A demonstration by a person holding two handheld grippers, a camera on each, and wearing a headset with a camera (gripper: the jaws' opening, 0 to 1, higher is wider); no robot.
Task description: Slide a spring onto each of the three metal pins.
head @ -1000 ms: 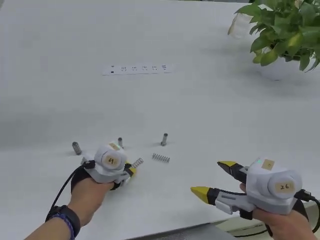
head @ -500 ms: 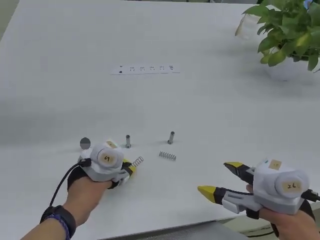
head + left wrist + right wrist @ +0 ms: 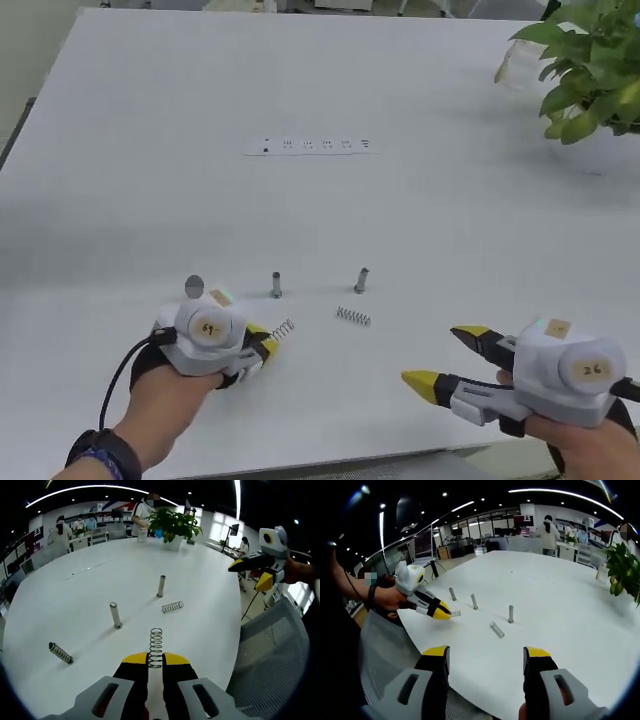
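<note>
Three metal pins stand in a row on the white table. The left pin (image 3: 194, 287) carries a spring (image 3: 60, 652). The middle pin (image 3: 276, 285) and the right pin (image 3: 361, 281) are bare. A loose spring (image 3: 352, 316) lies just in front of the right pin. My left gripper (image 3: 262, 345) is shut on another spring (image 3: 283, 328), which sticks out past its tips (image 3: 156, 647), in front of the middle pin (image 3: 115, 615). My right gripper (image 3: 445, 357) hangs open near the table's front edge with nothing between its fingers (image 3: 536, 653).
A white power strip (image 3: 315, 146) lies further back on the table. A potted plant (image 3: 595, 60) stands at the far right corner. The table's front edge runs just below both grippers, with a mesh chair (image 3: 272, 665) beyond it. People stand in the office behind.
The head camera has swung, so the whole scene sits further right. Relative to the pins, my left gripper with its spring has drifted a little left. The right gripper stays open.
</note>
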